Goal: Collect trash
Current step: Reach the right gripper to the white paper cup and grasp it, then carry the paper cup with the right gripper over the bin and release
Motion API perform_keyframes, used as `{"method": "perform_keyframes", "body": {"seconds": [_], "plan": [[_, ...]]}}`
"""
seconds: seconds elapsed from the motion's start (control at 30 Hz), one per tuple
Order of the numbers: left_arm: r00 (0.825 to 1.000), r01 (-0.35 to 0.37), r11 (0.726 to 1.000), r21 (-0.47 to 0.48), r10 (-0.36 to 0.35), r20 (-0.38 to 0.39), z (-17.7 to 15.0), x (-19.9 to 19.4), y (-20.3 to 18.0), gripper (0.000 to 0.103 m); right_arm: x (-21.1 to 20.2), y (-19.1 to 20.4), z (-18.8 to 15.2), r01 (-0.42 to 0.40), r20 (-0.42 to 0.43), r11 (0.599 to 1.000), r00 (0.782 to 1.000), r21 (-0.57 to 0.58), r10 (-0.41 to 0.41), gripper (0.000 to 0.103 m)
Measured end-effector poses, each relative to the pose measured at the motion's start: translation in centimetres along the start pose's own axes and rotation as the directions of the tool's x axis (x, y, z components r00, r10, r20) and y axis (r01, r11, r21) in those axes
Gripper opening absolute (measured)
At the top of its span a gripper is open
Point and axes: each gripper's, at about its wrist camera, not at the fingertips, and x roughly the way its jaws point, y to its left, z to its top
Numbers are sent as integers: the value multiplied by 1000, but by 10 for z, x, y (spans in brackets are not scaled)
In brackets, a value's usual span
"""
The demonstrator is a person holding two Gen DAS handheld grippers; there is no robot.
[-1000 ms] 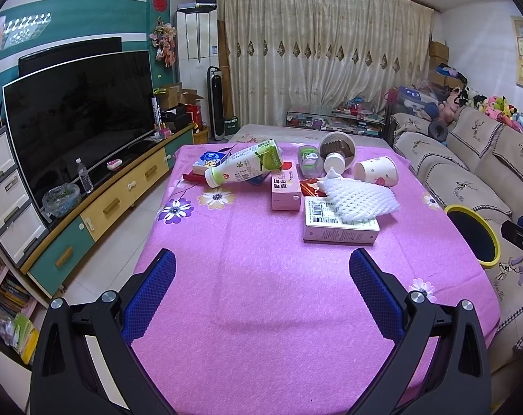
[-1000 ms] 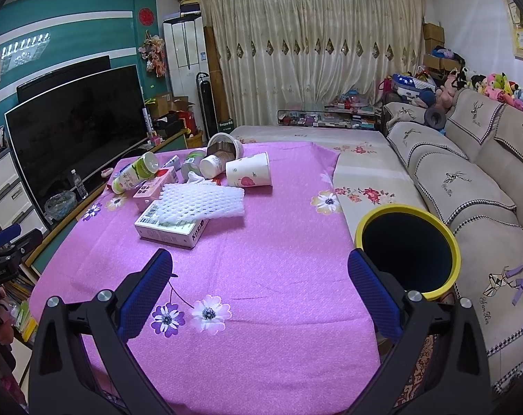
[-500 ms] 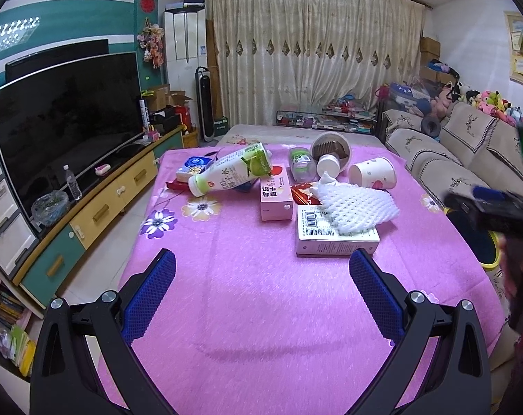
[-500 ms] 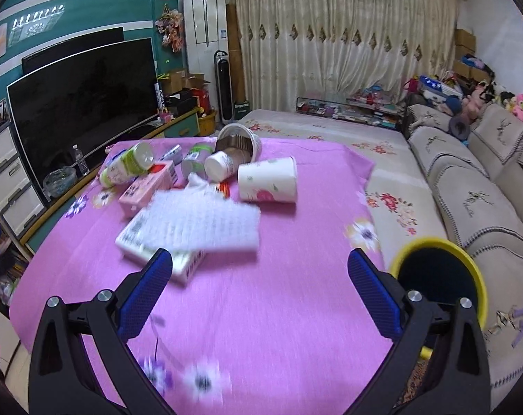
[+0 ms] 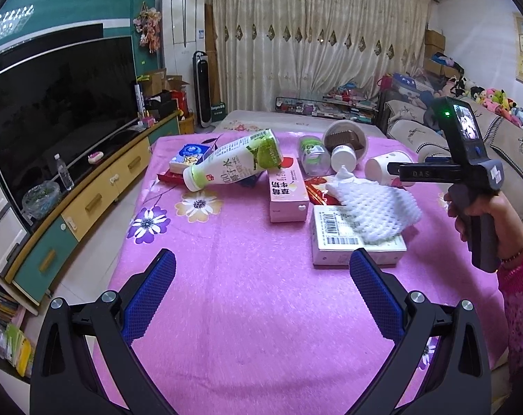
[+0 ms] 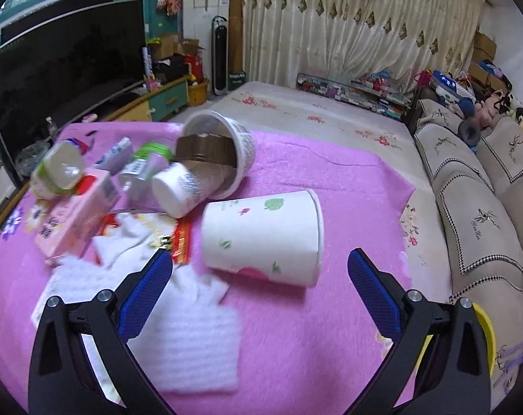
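Right wrist view: our right tongs [image 6: 259,276] gape empty before the toppled white floral paper cup [image 6: 263,237].
Left tongs [image 5: 261,282]: spread, idle.
Next: we straddle, pinch gently.

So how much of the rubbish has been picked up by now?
None, it seems. Both grippers, left and right, are open and empty. The right one points at the tipped paper cup. The bottle, pink carton, foam net and the rest lie on the table.
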Motion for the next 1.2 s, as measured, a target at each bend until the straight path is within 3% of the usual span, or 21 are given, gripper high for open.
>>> {"method": "perform_keyframes", "body": {"seconds": [0.4, 0.57, 0.6, 0.67, 0.93, 1.2], "plan": [[999, 18, 1000, -13, -18, -30, 0, 24, 3, 99, 33, -1, 12, -16, -50, 1000, 999, -2, 16, 97], [999, 20, 1000, -12, -20, -36, -1, 25, 2, 99, 45, 3, 11, 30, -69, 1000, 997, 1, -30, 96], [999, 20, 1000, -12, -20, -37, -1, 24, 2, 99, 45, 3, 11, 37, -67, 999, 997, 8, -36, 82], [999, 20, 1000, -12, -20, -37, -1, 24, 2, 99, 43, -1, 10, 23, -68, 999, 997, 38, -21, 80], [999, 43, 999, 7, -42, -28, -1, 19, -9, 99, -17, -32, -7, 17, 23, 997, 1000, 80, -19, 80], [995, 96, 994, 44, -94, -31, 0, 16, -39, 99, -71, -131, -67, 157, -10, 968, 987, 194, -158, 80]]}}
